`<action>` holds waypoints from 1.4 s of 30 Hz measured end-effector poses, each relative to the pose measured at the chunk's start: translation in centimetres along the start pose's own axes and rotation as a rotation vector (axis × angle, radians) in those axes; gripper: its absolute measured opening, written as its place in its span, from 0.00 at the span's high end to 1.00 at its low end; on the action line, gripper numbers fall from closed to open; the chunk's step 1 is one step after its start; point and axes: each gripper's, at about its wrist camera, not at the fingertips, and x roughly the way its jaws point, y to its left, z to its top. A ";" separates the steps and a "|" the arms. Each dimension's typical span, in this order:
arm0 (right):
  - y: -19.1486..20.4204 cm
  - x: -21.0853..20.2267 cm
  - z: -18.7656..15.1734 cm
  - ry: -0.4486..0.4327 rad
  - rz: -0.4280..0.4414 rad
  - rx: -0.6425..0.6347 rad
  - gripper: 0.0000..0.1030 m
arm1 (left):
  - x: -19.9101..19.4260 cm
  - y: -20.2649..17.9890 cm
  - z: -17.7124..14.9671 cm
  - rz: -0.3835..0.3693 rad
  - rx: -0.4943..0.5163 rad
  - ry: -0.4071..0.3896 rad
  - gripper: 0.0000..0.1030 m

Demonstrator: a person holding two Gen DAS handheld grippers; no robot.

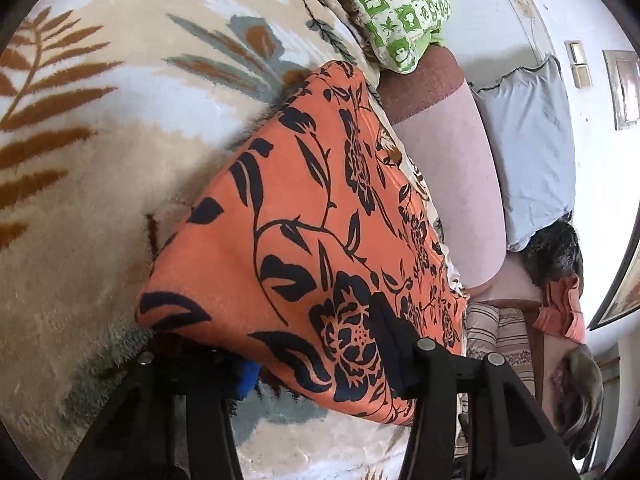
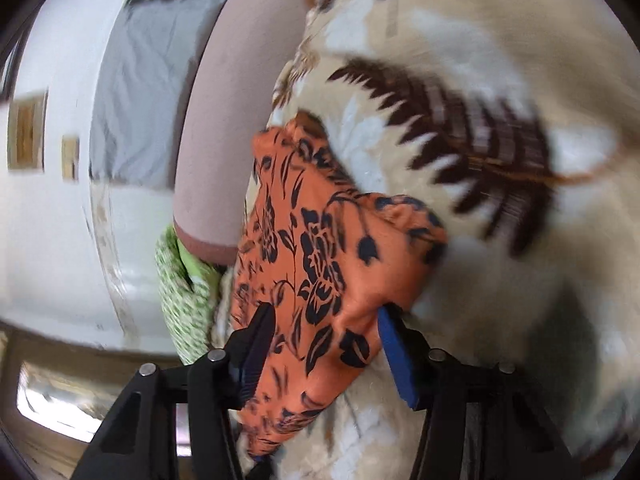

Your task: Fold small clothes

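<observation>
An orange garment with a black flower print [image 1: 304, 216] lies on a plush cream blanket with leaf patterns [image 1: 80, 200]. My left gripper [image 1: 316, 364] has its jaws wide apart, with the garment's near edge draped between them; the left finger is mostly hidden under the cloth. In the right wrist view the same garment [image 2: 320, 256] is bunched between the fingers of my right gripper [image 2: 324, 356], whose jaws stand apart around the cloth. That view is motion-blurred.
A pink bolster with brown ends [image 1: 452, 184], a grey pillow [image 1: 532, 152] and a green-and-white patterned cushion [image 1: 396, 4] lie along the blanket's edge by the white wall. Dark and orange clothes [image 1: 560, 280] sit past the bolster.
</observation>
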 end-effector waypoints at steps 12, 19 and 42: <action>-0.2 2.5 3.1 -0.078 -0.065 -0.012 0.44 | 0.5 -0.8 -0.2 0.033 0.078 -0.080 0.71; 1.2 3.7 2.6 -0.117 -0.058 -0.107 0.70 | 1.0 -0.6 -0.1 0.023 0.082 -0.070 0.70; 3.9 6.6 0.6 -0.050 -0.073 -0.310 0.74 | 1.4 -1.8 -0.5 0.063 0.195 -0.096 0.76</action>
